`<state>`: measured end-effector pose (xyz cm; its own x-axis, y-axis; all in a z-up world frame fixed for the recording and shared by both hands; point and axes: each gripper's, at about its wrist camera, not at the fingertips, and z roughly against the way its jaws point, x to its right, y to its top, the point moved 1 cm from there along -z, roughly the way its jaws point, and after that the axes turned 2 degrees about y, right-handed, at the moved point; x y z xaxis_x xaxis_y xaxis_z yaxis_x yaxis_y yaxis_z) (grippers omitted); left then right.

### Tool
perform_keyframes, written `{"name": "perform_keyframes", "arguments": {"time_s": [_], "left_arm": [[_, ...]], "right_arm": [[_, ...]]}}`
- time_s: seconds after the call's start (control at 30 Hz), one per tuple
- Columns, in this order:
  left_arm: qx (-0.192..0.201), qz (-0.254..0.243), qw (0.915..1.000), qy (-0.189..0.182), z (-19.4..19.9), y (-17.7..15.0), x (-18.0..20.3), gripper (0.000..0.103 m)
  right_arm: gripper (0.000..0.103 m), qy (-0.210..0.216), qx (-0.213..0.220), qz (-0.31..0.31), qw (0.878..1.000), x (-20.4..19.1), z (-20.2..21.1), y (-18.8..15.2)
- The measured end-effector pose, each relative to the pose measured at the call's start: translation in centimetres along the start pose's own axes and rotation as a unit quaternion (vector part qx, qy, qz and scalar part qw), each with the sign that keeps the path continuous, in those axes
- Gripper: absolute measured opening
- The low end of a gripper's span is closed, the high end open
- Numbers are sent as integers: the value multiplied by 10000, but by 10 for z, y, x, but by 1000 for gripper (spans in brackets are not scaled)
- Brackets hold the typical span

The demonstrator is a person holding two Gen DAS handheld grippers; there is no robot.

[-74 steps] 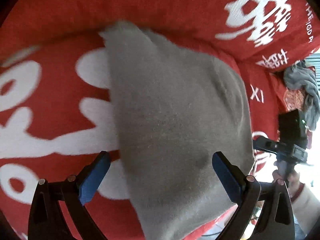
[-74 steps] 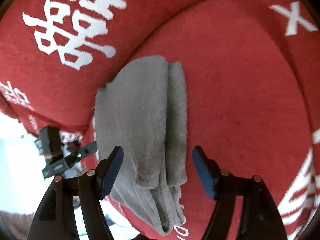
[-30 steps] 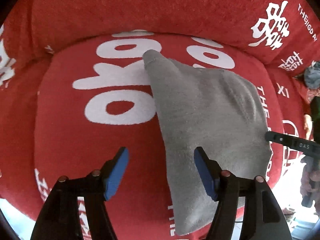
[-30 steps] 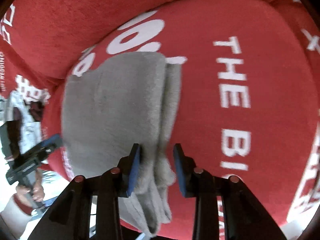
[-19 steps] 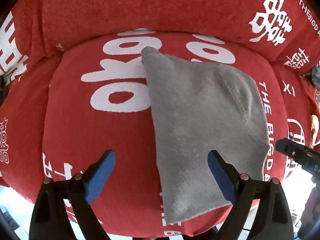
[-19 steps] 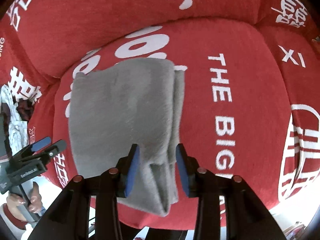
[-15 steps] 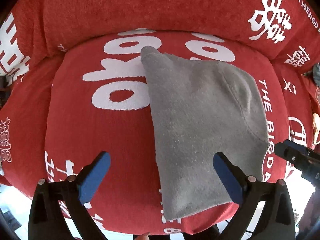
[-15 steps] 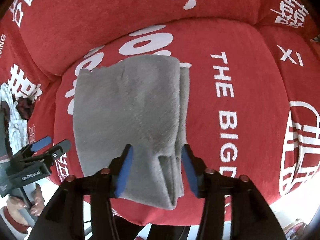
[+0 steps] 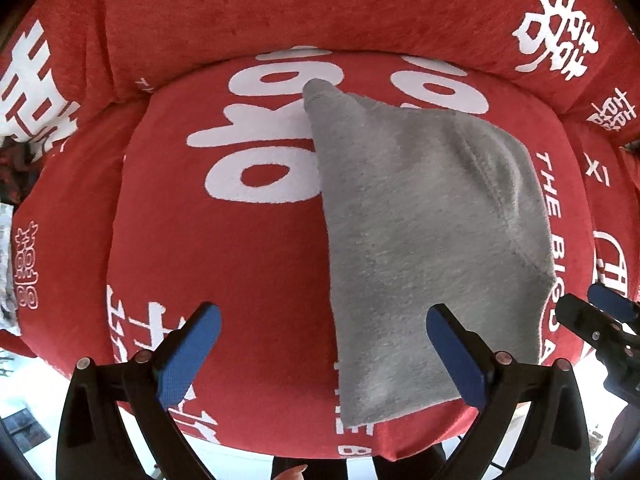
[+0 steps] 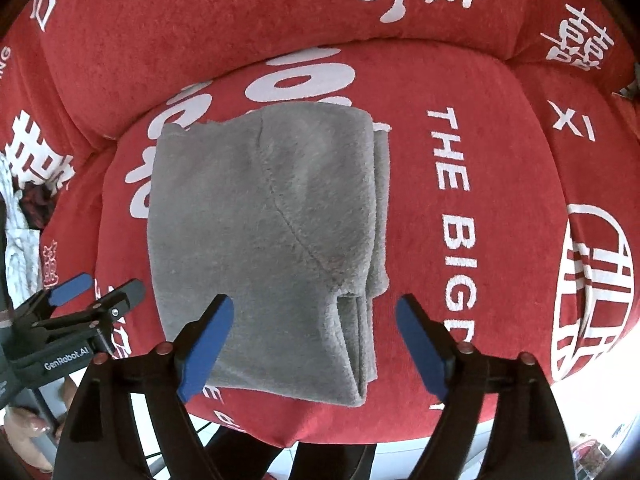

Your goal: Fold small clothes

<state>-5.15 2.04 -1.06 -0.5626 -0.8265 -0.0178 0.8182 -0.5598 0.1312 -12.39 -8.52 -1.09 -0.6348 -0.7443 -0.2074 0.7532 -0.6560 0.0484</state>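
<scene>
A grey fleece garment lies folded on the red seat cushion, its layered edges stacked along the right side in the right wrist view. My left gripper hovers above the cushion, open wide, with only the garment's left edge showing below its jaws. My right gripper hangs over the garment's near right corner. Its jaws are opening, and the pads stand clear of the cloth. Each gripper also shows in the other's view: the right gripper and the left gripper.
The cushion carries white lettering and is ringed by a red padded backrest. A pile of light and dark clothes lies beyond the cushion's left side. A person's hand holds the left gripper's handle. Pale floor shows past the front edge.
The right gripper let go of the garment's folded edge, spread its jaws and lifted away. The left jaws widened too. The garment stays flat on the cushion.
</scene>
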Motion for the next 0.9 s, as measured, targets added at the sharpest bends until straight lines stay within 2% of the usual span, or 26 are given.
{"name": "perform_keyframes", "arguments": {"time_s": [0.37, 0.5, 0.73, 0.9], "left_arm": [[33, -56, 9999, 121, 3, -1, -1, 103], [53, -105, 9996, 275, 2, 0, -1, 103], [-44, -45, 9998, 191, 0, 0, -1, 103], [-42, -104, 9994, 327, -1, 0, 1, 103]], "right_arm": [[86, -45, -60, 15, 10000, -8, -2, -4], [86, -20, -63, -14, 10000, -9, -2, -4], [86, -40, -75, 21, 10000, -12, -3, -3], [86, -56, -77, 37, 9999, -12, -3, -2]]}}
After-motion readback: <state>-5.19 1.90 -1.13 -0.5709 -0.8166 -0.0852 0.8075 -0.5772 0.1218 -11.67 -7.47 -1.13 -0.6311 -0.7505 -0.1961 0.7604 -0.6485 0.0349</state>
